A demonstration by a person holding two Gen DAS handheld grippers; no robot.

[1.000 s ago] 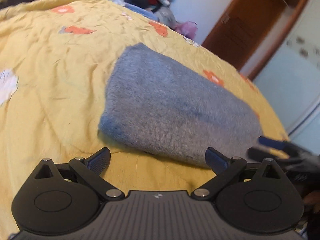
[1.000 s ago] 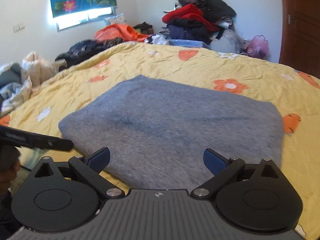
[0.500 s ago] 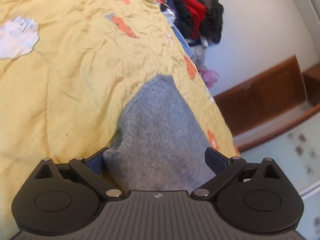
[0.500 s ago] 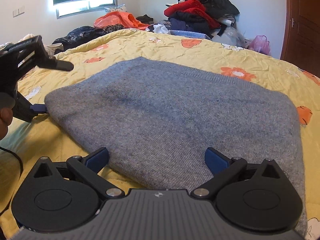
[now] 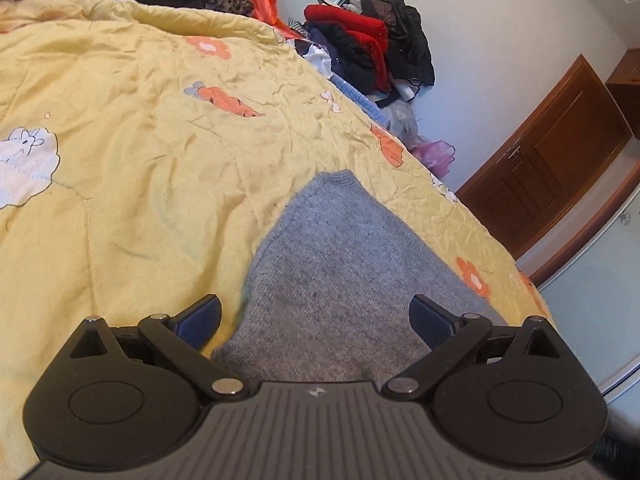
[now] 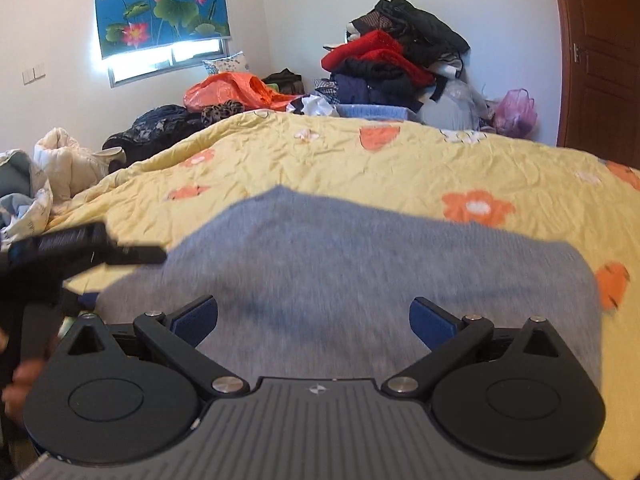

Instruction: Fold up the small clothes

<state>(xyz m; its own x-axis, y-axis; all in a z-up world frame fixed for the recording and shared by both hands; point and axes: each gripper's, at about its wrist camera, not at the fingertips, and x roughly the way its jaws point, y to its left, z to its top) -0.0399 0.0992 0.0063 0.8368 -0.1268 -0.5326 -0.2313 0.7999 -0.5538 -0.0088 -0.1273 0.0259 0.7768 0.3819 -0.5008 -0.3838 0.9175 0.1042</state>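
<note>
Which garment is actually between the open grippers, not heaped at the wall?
The grey knit sweater, flat on the yellow quilt; the red and black clothes are piled behind.

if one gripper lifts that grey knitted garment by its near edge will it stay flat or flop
The grey knitted garment would probably flop: it is soft knit lying limp on the yellow flowered quilt. It lies in a thick fold, so layers may slide apart and unfold when lifted. The fuzzy surface should grip the open right gripper's blue pads well rather than slip.

A big yellow blanket [image 6: 320, 160] with orange flowers covers the bed. A messy pile of clothes [image 6: 396, 64] sits behind it. A lotus picture [image 6: 160, 4] hangs over the window. A brown door [image 5: 552, 164] stands nearby.
</note>
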